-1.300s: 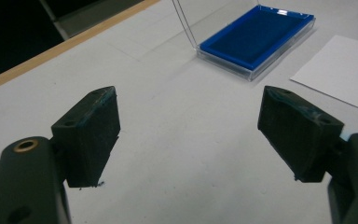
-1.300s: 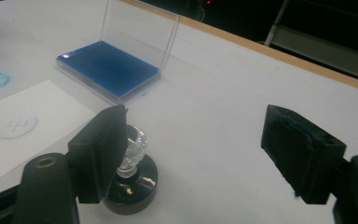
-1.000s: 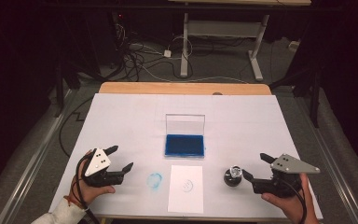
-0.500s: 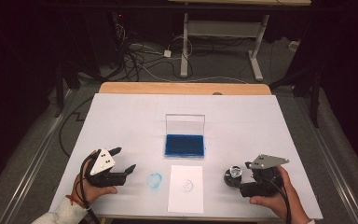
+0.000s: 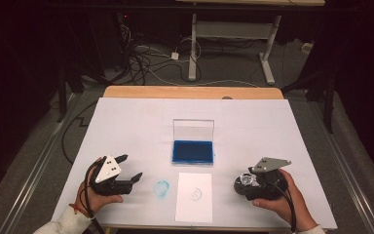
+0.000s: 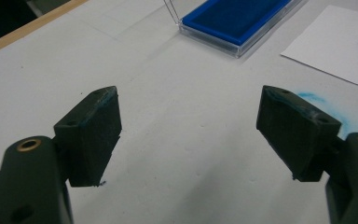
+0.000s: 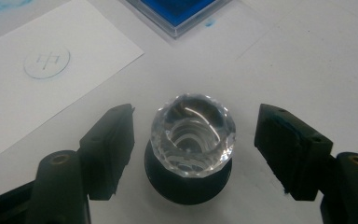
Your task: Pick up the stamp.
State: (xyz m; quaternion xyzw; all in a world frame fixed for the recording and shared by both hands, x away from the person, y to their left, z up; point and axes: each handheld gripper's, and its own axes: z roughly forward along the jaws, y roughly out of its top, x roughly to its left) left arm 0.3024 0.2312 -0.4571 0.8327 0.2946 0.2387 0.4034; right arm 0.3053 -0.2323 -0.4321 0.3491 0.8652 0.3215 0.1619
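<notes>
A stamp with a faceted clear knob on a black base (image 7: 193, 135) stands on the white table cover at the front right (image 5: 245, 181). My right gripper (image 7: 195, 133) straddles it, one jaw on each side. Its jaws have just been closing, but gaps still show between the pads and the knob, so it is open. A white sheet (image 5: 194, 196) with a faint blue round print (image 7: 45, 59) lies left of the stamp. Behind the sheet sits an open blue ink pad (image 5: 193, 151). My left gripper (image 5: 132, 166) rests at the front left, open, with nothing between its pads (image 6: 93, 133).
A blue ink smudge (image 5: 161, 187) marks the cover between the left gripper and the sheet. The ink pad's clear lid (image 5: 193, 129) stands upright behind it. A wooden table edge (image 5: 190, 92) runs along the far side; cables and desk legs lie on the floor beyond.
My right gripper has moved left and down, and its jaws now sit around the stamp and stand narrower. The left gripper has stayed in place.
</notes>
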